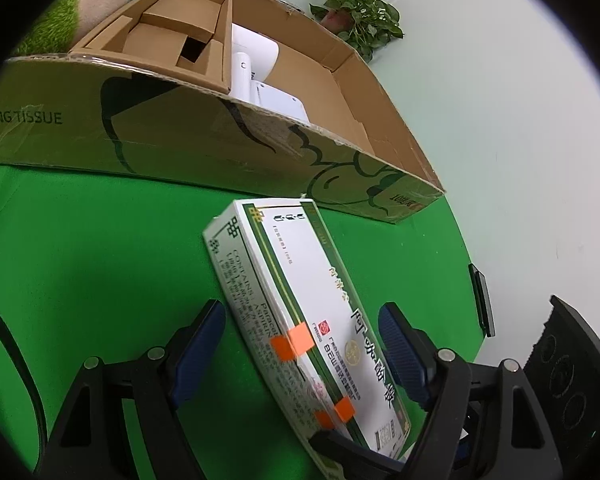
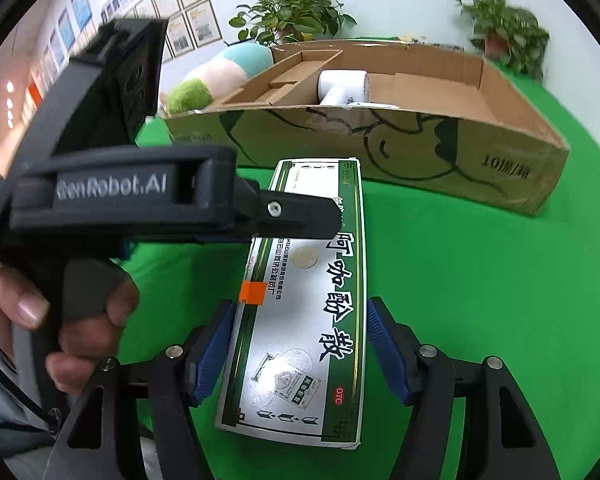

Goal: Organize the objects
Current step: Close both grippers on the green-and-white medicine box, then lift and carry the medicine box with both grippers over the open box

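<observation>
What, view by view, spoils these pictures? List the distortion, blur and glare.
Left wrist view: fisheye bends the cardboard box edge, dark vignette at the corners, fine print on the medicine box is soft. Right wrist view: the same barrel distortion, the right potted plant is smeared, a glare patch whitens the medicine box face, and the left gripper blocks much of the left side.

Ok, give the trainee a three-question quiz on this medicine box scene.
1. True or false: the medicine box already lies inside the cardboard box.
2. Which white appliance lies in the cardboard box? A) hair dryer B) kettle C) mug
3. Fill in: the tape tabs on the medicine box are ____.

Key: 1 false, it sits on the green cloth between the open fingers of the right gripper, with the left gripper over it; 2 A, hair dryer; 3 orange.
</observation>
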`<act>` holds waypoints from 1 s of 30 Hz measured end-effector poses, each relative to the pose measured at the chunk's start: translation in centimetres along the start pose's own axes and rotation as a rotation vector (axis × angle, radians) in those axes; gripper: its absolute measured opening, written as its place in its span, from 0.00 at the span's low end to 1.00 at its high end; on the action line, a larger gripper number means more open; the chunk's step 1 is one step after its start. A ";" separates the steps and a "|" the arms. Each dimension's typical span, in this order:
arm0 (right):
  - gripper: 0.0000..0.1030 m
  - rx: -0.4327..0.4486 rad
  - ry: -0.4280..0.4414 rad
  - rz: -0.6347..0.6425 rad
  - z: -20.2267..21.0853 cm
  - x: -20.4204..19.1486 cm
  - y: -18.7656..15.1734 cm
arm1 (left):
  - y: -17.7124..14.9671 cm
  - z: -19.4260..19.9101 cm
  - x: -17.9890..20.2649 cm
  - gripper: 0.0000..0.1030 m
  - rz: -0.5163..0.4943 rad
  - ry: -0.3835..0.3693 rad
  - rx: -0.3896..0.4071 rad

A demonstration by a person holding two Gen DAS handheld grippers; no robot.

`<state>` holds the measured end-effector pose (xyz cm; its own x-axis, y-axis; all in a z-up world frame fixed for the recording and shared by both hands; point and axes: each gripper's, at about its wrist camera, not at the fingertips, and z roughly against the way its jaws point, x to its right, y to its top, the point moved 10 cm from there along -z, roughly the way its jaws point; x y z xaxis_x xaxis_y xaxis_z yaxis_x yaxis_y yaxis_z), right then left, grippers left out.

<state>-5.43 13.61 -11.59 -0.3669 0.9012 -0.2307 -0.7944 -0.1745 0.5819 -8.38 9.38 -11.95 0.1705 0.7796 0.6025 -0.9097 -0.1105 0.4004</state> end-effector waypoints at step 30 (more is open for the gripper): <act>0.58 0.205 -0.079 0.104 5.0 -0.2 7.7 | 5.3 6.6 8.1 0.41 -0.252 -0.014 0.222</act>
<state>-9.04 14.07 -3.21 -0.3965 0.9121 -0.1040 -0.6365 -0.1915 0.7471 -9.35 11.02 -0.39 0.3864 0.7912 0.4741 -0.7338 -0.0477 0.6777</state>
